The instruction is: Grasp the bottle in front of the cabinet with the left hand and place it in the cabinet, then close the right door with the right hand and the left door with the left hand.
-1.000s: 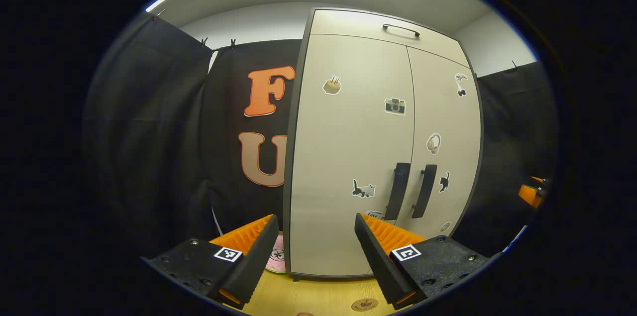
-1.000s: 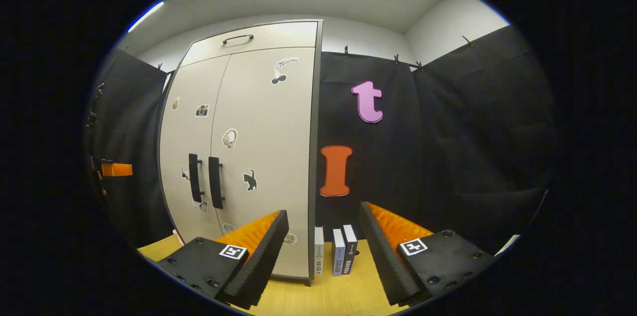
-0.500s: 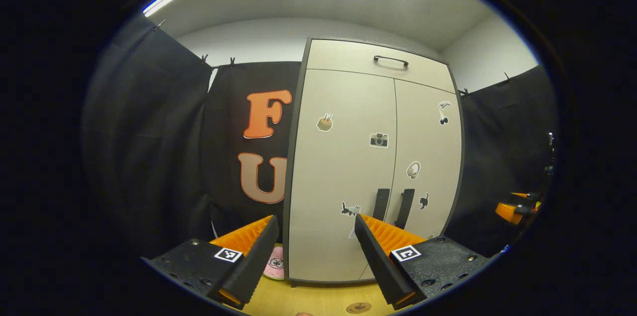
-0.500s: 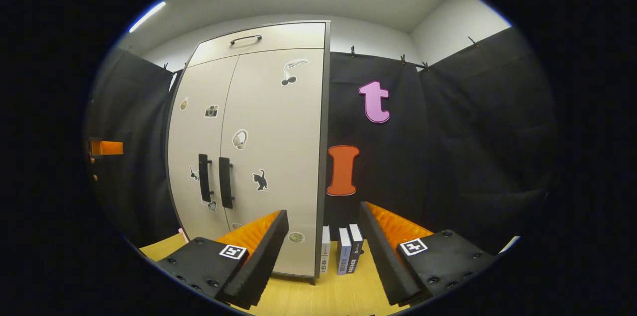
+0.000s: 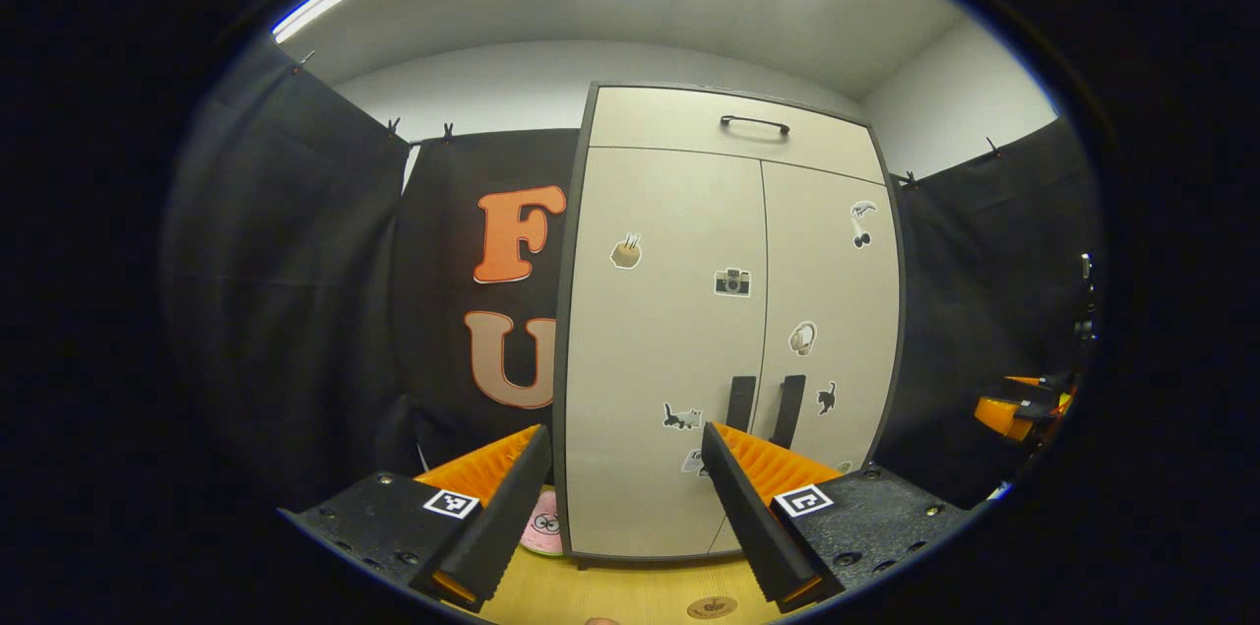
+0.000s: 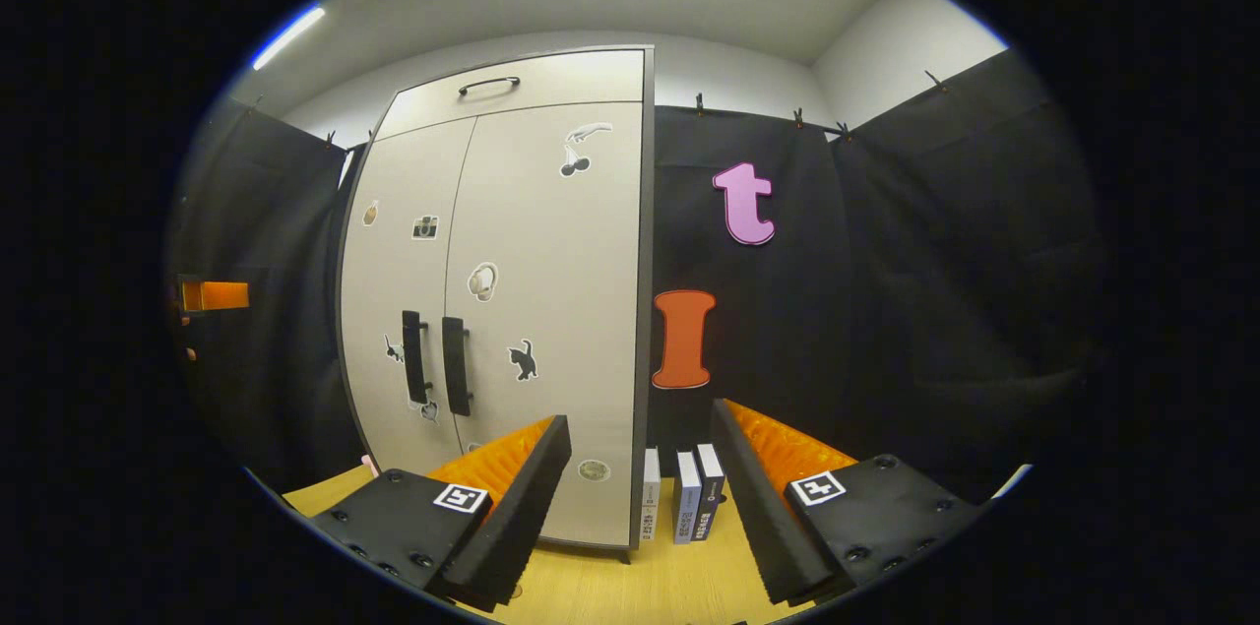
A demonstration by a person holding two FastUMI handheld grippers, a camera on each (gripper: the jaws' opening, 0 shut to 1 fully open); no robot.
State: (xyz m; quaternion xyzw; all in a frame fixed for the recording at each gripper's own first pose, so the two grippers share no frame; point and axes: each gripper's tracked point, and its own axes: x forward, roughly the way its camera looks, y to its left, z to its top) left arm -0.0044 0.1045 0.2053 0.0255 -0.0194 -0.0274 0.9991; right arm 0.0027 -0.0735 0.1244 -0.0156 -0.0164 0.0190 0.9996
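The cabinet stands upright on the wooden table, and both of its doors lie flush with the front. The left door and the right door meet at a thin seam, with two dark vertical handles just beside each other on either side of it. Small stickers dot both doors, and a drawer front with a dark pull sits above them. The bottle cannot be seen; the shut doors hide the inside.

The left hand-held gripper hovers in front of the left door, its jaws wide apart with nothing between them. The right hand-held gripper is also spread wide and empty, near the cabinet's right edge. In the right gripper view, three books stand upright on the table just right of the cabinet. A pink round item lies at the cabinet's left foot.
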